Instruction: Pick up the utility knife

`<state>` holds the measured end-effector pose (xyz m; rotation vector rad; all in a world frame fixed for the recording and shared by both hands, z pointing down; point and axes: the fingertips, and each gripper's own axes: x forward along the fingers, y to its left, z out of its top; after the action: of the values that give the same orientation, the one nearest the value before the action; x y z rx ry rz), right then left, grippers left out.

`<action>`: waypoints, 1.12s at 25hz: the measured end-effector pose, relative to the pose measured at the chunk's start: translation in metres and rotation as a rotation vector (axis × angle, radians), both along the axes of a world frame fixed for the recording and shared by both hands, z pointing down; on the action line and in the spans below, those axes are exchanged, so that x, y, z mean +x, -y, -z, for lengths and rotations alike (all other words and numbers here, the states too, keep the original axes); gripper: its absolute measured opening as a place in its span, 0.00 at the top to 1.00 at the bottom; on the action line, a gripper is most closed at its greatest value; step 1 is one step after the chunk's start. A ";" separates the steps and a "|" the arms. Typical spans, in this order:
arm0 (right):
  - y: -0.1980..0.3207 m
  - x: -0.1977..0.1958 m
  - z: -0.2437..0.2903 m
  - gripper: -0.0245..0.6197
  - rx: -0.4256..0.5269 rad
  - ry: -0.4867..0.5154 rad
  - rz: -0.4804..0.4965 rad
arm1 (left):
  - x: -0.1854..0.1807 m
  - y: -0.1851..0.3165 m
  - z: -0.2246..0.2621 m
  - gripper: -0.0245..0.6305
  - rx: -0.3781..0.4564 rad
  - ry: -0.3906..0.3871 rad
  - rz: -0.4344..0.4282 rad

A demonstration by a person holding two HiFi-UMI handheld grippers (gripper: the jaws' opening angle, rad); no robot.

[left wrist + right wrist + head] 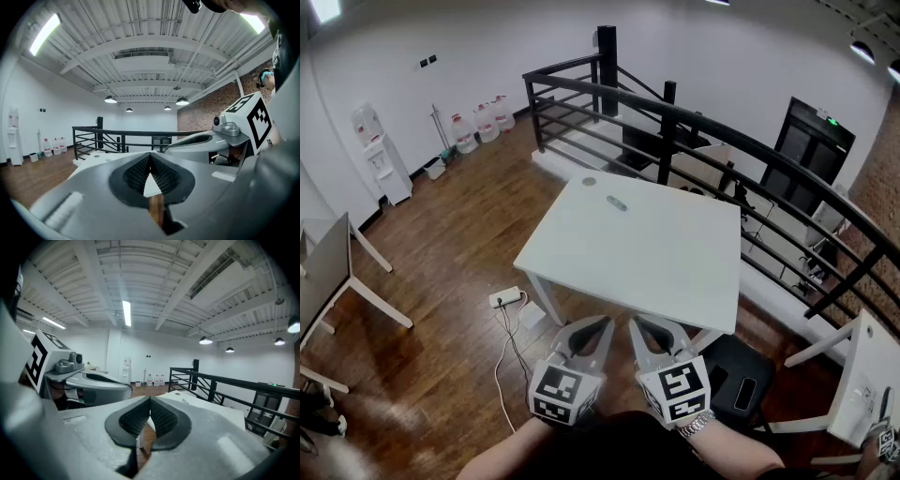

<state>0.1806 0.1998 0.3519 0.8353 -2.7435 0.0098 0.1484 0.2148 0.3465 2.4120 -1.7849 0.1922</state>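
The left tool and the right tool are held side by side, close together, each pointing slightly downward. Their tips are over the near edge of the white bench. On each, the two dark ribbed pads are pressed together at the tip and nothing is between them. Each tool's own view shows this clearly. In those views the other tool sits just to the side, with its marker cube towards the person.

The utility knife lies flat on the bench, well ahead of both tools on the far part of the top. It is almost straight beyond the gap between them, and neither tool touches it. A small round thing sits a little farther out than the knife, towards the left tool's side.

Past the far edge of the bench runs a black railing. Below and to the left of the left tool, a white power strip rests on the wooden floor.
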 end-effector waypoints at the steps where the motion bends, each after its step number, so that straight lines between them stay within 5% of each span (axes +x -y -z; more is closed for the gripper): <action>1: 0.006 -0.010 0.000 0.97 -0.001 -0.001 -0.006 | -0.010 0.005 0.000 0.94 0.000 -0.001 -0.005; 13: 0.065 -0.122 0.004 0.95 -0.002 -0.035 -0.089 | -0.123 0.062 0.008 0.94 -0.003 -0.039 -0.103; 28: 0.122 -0.206 0.017 0.92 0.017 -0.091 -0.132 | -0.220 0.089 0.020 0.94 -0.009 -0.058 -0.115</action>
<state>-0.0250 0.0774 0.3352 0.9945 -2.6034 -0.0245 -0.0717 0.1261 0.3267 2.4884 -1.6198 0.1400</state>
